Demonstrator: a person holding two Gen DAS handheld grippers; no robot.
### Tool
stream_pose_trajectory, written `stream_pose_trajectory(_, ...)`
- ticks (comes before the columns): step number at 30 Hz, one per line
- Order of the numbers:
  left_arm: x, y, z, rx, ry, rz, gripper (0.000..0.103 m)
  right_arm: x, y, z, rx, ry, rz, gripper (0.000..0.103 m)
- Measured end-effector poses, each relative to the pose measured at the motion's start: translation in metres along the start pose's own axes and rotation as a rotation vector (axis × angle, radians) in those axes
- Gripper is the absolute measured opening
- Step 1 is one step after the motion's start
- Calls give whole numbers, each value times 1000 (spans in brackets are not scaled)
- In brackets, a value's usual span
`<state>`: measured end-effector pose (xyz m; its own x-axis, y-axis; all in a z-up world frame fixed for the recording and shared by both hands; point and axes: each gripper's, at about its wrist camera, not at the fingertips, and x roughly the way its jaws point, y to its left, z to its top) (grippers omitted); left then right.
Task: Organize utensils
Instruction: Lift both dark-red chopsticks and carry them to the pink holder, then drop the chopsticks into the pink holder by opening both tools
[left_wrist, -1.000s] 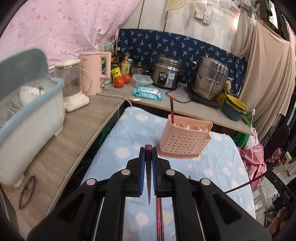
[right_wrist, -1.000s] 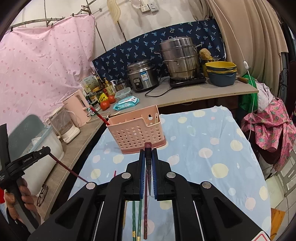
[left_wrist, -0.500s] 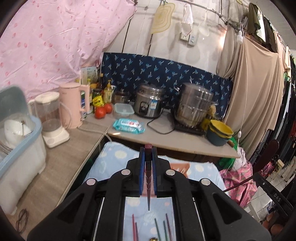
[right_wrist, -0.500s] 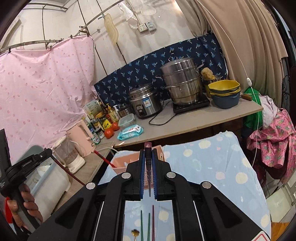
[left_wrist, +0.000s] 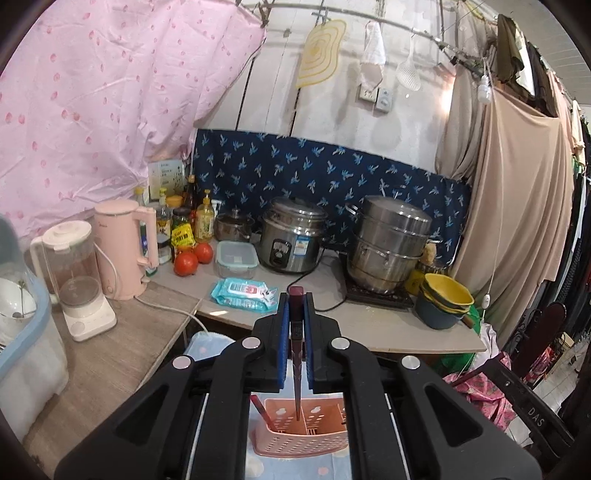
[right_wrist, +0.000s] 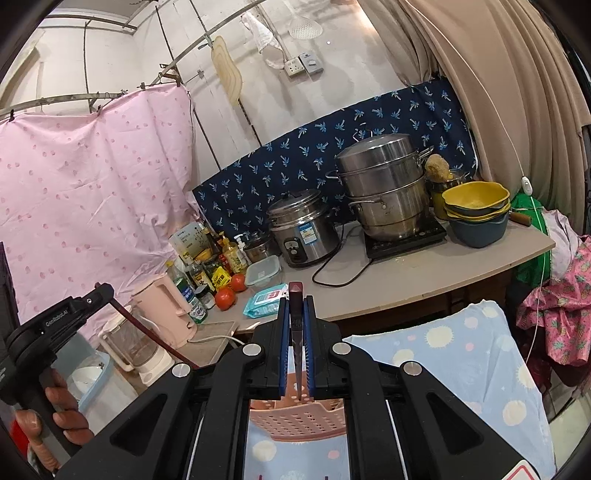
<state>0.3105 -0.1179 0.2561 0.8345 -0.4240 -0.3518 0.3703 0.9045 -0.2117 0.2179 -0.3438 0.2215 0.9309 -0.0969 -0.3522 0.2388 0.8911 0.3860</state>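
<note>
My left gripper (left_wrist: 296, 308) is shut on a dark red chopstick (left_wrist: 296, 354) that hangs tip down over the pink perforated utensil basket (left_wrist: 299, 441). Another red chopstick (left_wrist: 259, 405) leans in the basket's left compartment. My right gripper (right_wrist: 296, 308) is likewise shut on a dark red chopstick (right_wrist: 297, 350), its tip above the same basket (right_wrist: 299, 419). The basket stands on a blue dotted cloth (right_wrist: 461, 354). In the right wrist view a hand holds the left gripper (right_wrist: 105, 291) at the left edge, its chopstick (right_wrist: 155, 336) slanting down.
Behind the table runs a counter (left_wrist: 388, 328) with a rice cooker (left_wrist: 291, 236), a steel steamer pot (left_wrist: 391, 243), stacked bowls (left_wrist: 443, 299), a wipes pack (left_wrist: 243, 291), tomatoes (left_wrist: 186, 264), a pink kettle (left_wrist: 123, 247) and a blender (left_wrist: 75, 280). A dish rack (left_wrist: 22, 332) stands at left.
Both grippers have risen and tilted up with their chopsticks. The basket has slid from mid-view to the bottom of each view, under the fingers.
</note>
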Motion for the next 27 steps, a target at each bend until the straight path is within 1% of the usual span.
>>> stream_pose_trajectory(2, 12, 3, -7, -2, 24, 6, 7, 13, 0, -2, -3, 16, -4, 7)
stream_pose_trajectory(8, 39, 11, -32, -5, 86, 13, 7, 46, -3, -22, -8, 85, -19, 7)
stream_pose_trajectory(15, 57, 15, -44, 5, 120, 21, 7, 72, -6, -43, -15, 151, -42, 7)
stream_pose_trajectory(18, 60, 15, -49, 13, 130, 38, 8, 78, -8, -49, -11, 172, -51, 8)
stream_pose_trajectory(19, 60, 16, -50, 11, 128, 45, 9, 78, -9, -50, -11, 171, -57, 13)
stream_pose_trajectory(20, 60, 17, -51, 6, 130, 43, 15, 78, -10, -51, -11, 171, -60, 17)
stream_pose_trajectory(21, 59, 18, -51, 0, 131, 42, 19, 76, -11, -52, -10, 169, -63, 19)
stream_pose_trajectory(22, 58, 19, -51, -5, 131, 48, 28, 75, -11, -52, -9, 168, -66, 21)
stream_pose_trajectory(23, 56, 20, -51, -10, 127, 47, 32, 73, -12, -52, -7, 167, -67, 21)
stream_pose_trajectory(27, 50, 23, -52, -10, 126, 52, 33, 64, -14, -55, -3, 165, -68, 23)
